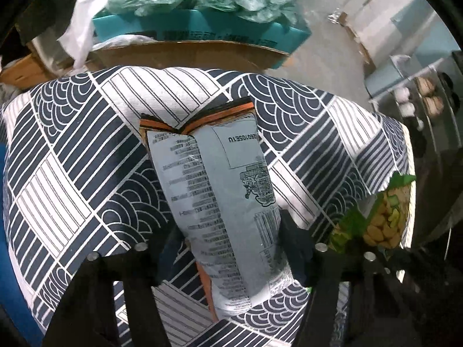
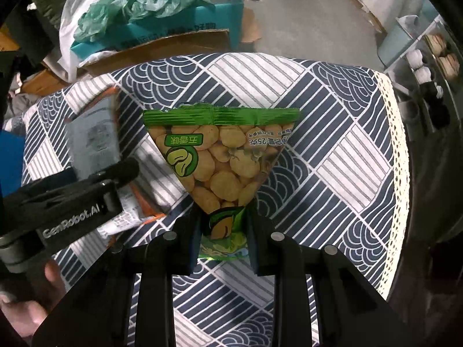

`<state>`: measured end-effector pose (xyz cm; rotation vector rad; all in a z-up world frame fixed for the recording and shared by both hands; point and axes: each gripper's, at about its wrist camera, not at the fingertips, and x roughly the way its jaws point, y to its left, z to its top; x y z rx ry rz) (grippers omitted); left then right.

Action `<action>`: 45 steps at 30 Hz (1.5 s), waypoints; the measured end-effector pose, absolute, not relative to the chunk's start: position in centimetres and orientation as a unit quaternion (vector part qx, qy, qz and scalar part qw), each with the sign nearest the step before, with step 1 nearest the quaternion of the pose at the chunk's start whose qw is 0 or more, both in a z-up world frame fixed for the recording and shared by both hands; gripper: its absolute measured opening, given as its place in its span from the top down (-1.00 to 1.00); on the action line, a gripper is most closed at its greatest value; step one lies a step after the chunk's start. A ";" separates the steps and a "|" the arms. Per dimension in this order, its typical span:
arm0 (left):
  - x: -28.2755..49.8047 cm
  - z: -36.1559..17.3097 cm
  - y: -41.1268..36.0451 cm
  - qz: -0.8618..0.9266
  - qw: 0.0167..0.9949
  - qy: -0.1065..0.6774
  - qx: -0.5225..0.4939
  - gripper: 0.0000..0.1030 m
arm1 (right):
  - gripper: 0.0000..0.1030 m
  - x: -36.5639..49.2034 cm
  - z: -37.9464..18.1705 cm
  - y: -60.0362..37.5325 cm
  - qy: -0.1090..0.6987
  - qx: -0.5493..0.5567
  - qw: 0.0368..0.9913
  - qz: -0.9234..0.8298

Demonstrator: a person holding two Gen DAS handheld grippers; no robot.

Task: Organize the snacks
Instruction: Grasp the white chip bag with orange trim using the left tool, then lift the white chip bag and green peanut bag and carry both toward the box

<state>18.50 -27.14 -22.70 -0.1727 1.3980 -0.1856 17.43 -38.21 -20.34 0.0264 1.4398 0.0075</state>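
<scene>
Grippers each straddle a snack: right gripper (image 2: 222,234) pinches the green pouch (image 2: 221,156) for moving, left gripper (image 1: 228,248), half-open, brackets the grey pouch (image 1: 220,202), contact unclear.

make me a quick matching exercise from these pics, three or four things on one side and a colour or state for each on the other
Things:
1. green snack bag
2. grey snack bag
3. cardboard box
4. tablecloth

Descriptions:
A. navy and white pattern
B. pinched at its bottom end by the right gripper
C. between the left gripper fingers
D. behind the table, teal and brown

Pairs: 1-B, 2-C, 3-D, 4-A
</scene>
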 end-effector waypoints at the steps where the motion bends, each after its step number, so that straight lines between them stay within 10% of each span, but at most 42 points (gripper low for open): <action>1: 18.4 -22.5 -27.0 -0.089 0.760 0.639 -0.077 -0.08 | 0.52 17.3 -20.3 -38.0 0.659 0.012 0.752 0.004; 45: 7.3 -6.4 -13.9 -0.113 0.852 0.508 0.056 0.07 | 0.52 9.8 -7.1 -26.5 0.538 0.040 0.833 0.122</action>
